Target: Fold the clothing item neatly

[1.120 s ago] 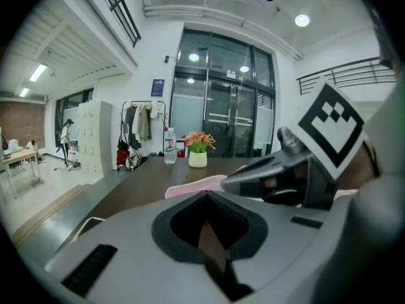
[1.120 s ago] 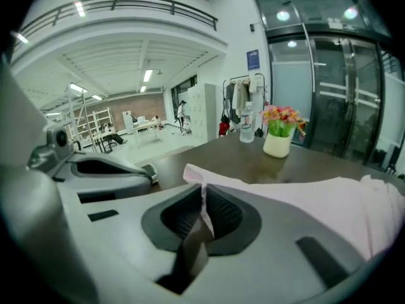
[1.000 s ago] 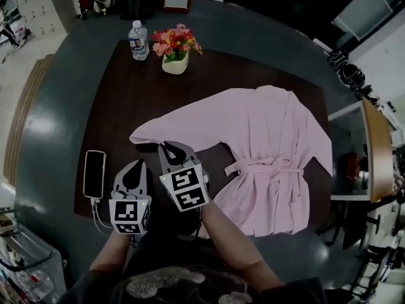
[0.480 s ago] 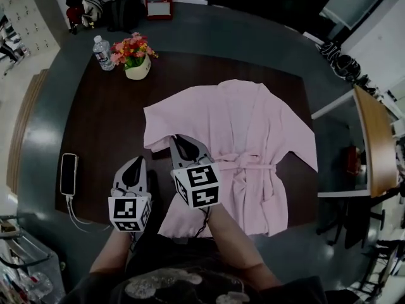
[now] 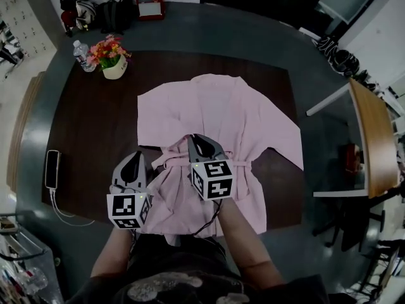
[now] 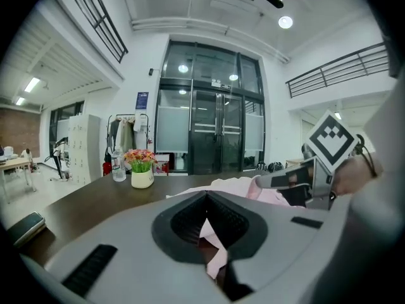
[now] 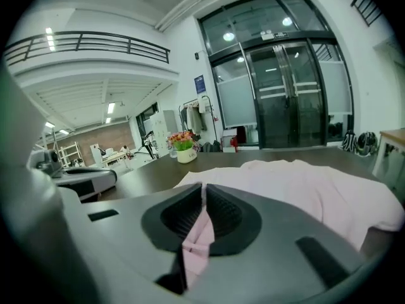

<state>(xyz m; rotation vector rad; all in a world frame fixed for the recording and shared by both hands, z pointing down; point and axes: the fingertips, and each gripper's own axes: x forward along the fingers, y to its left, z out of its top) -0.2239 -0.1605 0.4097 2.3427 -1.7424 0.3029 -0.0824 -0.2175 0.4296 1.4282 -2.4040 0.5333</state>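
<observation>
A pink robe (image 5: 218,116) lies spread on the dark table (image 5: 95,132), its belt tied and its right sleeve stretched out. The robe's left sleeve is folded in over the body. My left gripper (image 5: 135,159) is at the robe's lower left edge, shut on pink fabric (image 6: 212,247) that shows between its jaws. My right gripper (image 5: 201,139) is over the robe's waist, shut on a pinch of pink cloth (image 7: 199,234). In the left gripper view the right gripper (image 6: 297,181) shows just to the right.
A flower pot (image 5: 114,65) and a water bottle (image 5: 80,56) stand at the table's far left corner. A phone (image 5: 52,170) with a cable lies at the left edge. A wooden side table (image 5: 373,141) stands to the right, bags (image 5: 101,11) on the floor behind.
Both grippers have moved right across the table with the robe's left sleeve, which lay stretched out to the left and now lies over the robe's body.
</observation>
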